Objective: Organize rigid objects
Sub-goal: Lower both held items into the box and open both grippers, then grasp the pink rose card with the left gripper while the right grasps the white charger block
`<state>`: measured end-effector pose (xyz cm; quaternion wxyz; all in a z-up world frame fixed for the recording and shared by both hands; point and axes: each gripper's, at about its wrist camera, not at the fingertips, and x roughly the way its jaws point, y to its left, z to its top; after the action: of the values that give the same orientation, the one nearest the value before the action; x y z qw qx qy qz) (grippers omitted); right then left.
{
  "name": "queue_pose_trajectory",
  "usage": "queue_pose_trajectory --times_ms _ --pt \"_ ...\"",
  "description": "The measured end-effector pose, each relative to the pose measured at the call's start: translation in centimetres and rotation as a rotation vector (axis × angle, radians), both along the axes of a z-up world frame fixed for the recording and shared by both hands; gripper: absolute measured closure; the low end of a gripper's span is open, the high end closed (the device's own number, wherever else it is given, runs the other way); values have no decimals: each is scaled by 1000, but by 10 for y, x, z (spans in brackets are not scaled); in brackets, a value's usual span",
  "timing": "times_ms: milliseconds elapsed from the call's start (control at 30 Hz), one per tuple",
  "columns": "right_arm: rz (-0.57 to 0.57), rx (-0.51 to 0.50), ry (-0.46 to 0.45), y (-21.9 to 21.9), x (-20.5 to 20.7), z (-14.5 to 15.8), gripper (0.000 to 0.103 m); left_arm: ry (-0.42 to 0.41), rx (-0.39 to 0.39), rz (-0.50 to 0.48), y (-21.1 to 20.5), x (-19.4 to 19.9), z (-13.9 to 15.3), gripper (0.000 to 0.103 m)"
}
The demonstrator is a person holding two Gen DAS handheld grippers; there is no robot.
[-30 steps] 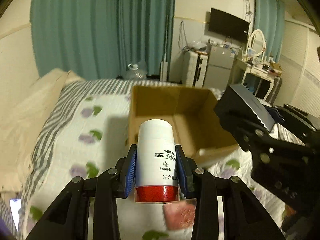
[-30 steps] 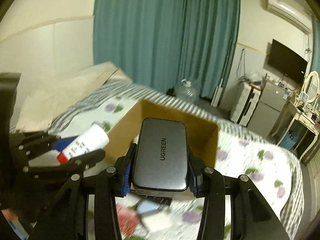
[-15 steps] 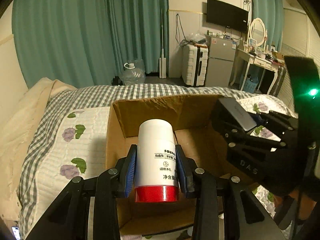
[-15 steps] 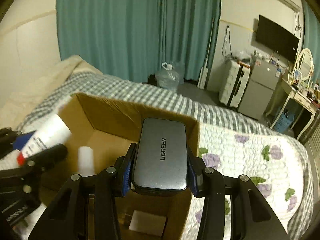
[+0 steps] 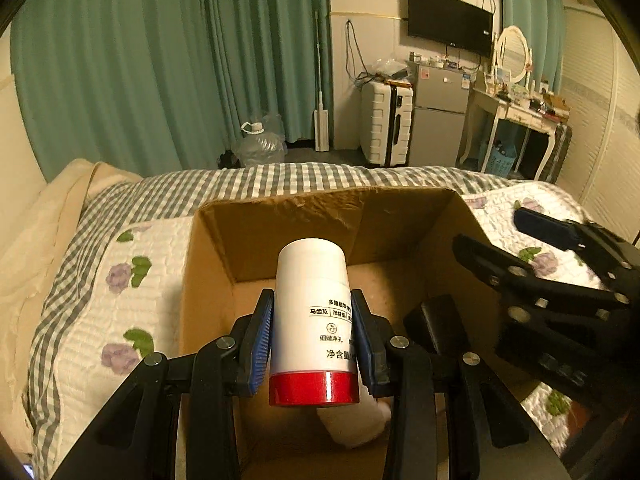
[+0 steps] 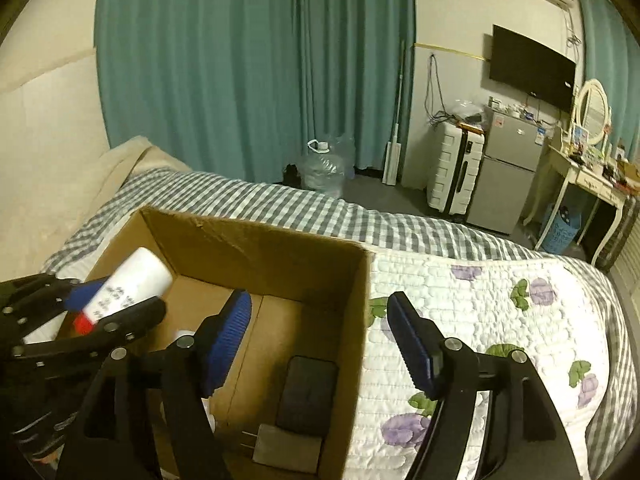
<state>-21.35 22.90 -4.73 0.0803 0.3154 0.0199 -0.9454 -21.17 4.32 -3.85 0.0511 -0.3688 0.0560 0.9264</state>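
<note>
My left gripper [image 5: 312, 334] is shut on a white bottle with a red cap [image 5: 313, 320], held above the open cardboard box [image 5: 280, 216]. The bottle also shows in the right wrist view [image 6: 128, 286]. My right gripper [image 6: 320, 338] is open and empty over the box's right wall [image 6: 352, 320]. The dark grey power bank [image 6: 307, 390] lies on the box floor below it, and shows in the left wrist view [image 5: 436, 328]. A white charger plug [image 6: 286, 450] lies beside the power bank. A white object [image 5: 356, 420] lies on the box floor under the bottle.
The box stands on a bed with a floral quilt [image 6: 500, 320] and checked blanket [image 5: 280, 178]. A beige pillow [image 5: 36, 240] lies at the left. Beyond the bed are teal curtains, a water jug [image 6: 322, 168], a white suitcase [image 6: 454, 170] and a fridge.
My right gripper opened and let go of the power bank, which now lies in the box. My left gripper moved a little further over the box with the bottle.
</note>
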Motion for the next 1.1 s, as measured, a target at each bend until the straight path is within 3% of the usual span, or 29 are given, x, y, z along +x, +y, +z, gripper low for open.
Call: queue_pose_trajectory --times_ms 100,133,167,233,433,633,767,933,1100 --pt "-11 -6 2 8 -1 0 32 -10 -4 -11 9 -10 -5 64" --pt "-13 -3 1 10 -1 -1 30 -2 -11 -19 13 -12 -7 58" --pt "-21 -1 3 13 -2 -1 28 10 -23 -15 16 -11 -6 43" --pt "-43 -10 8 18 -2 0 21 45 -40 -7 21 -7 -3 35" --pt "-76 -20 42 30 18 18 20 54 -16 19 21 8 19 35" --pt "-76 19 100 32 68 60 15 125 -6 45 7 53 60 35" --pt "-41 31 121 26 110 77 8 133 20 74 -12 89 72 32" --pt "17 62 90 8 158 58 5 117 82 117 -31 135 63 32" --pt "50 84 5 -5 179 11 4 74 46 167 -39 157 30 32"
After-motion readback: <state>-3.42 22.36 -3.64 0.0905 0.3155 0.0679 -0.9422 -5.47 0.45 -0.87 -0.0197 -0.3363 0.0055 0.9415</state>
